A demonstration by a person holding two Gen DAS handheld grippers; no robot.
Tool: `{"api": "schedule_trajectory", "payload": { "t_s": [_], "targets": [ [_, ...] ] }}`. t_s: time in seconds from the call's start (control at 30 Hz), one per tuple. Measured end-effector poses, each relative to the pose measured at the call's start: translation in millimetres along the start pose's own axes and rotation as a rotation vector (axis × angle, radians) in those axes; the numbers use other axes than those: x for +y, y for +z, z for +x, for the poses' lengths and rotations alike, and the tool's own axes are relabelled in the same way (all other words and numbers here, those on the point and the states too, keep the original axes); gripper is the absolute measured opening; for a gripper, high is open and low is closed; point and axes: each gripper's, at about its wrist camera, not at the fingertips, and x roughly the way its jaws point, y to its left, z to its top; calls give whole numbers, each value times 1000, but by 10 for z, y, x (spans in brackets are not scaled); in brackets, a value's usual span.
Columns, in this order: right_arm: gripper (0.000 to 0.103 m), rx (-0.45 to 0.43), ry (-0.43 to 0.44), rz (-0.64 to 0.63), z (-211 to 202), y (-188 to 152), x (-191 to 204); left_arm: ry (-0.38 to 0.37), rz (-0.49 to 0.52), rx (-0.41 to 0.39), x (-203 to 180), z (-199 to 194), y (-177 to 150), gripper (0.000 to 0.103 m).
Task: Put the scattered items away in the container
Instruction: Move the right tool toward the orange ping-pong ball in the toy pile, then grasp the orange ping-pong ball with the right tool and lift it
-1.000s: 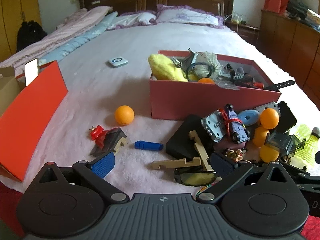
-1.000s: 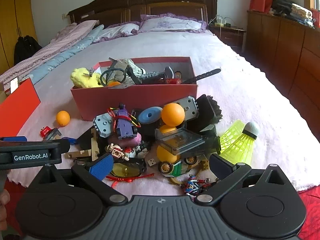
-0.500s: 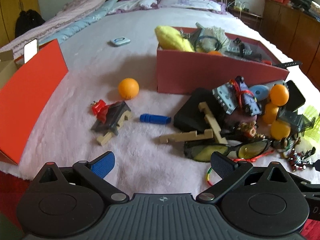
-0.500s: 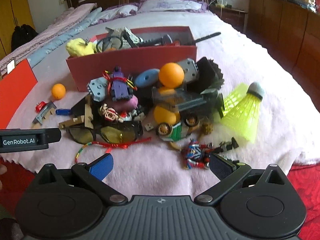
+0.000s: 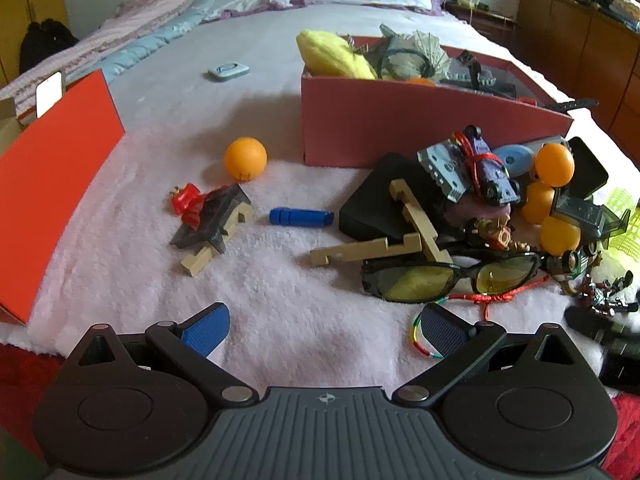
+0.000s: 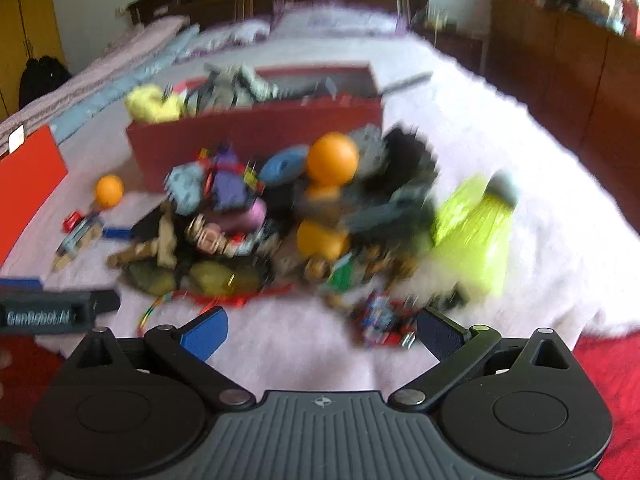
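1. My left gripper (image 5: 324,326): jaws spread wide, holding nothing, above bare pink blanket (image 5: 280,300) at the bed's near edge.
2. My right gripper (image 6: 322,330): likewise wide open and empty; its view is motion-blurred.
3. Cord bracelet (image 5: 420,340): lying just beside my left gripper's right fingertip.
4. Small figure (image 6: 384,316): red and blue, just ahead of my right gripper; details blurred.
5. Glasses (image 5: 448,276): black frame, yellow lenses, at the near edge of the pile.
6. Wooden pieces (image 5: 384,236): leaning on a black case (image 5: 372,204).
7. Blue cylinder (image 5: 301,217): lying alone, left of the case.
8. Grey block (image 5: 212,220) with a red toy (image 5: 186,202) touching it, further left.
9. Loose ball (image 5: 245,158): orange, beyond the block.
10. Pile: toy car (image 5: 486,168), three orange balls (image 5: 554,162), shuttlecock (image 6: 476,228) at the right.
11. Box (image 5: 400,128): red, open, already heaped, directly behind the pile.
12. Lid (image 5: 52,184): red, propped at far left.
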Motion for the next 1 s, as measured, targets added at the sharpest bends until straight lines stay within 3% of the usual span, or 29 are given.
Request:
{"api": "schedule_trajectory", "payload": {
  "t_s": [0.4, 0.53, 1.0],
  "targets": [
    [102, -85, 48, -164, 240, 422, -76, 2, -3, 24, 12, 75, -38, 103],
    [101, -67, 88, -190, 383, 517, -71, 4, -2, 28, 10, 79, -38, 103],
    [100, 21, 66, -186, 785, 553, -64, 5, 7, 29, -7, 70, -41, 103]
  ]
}}
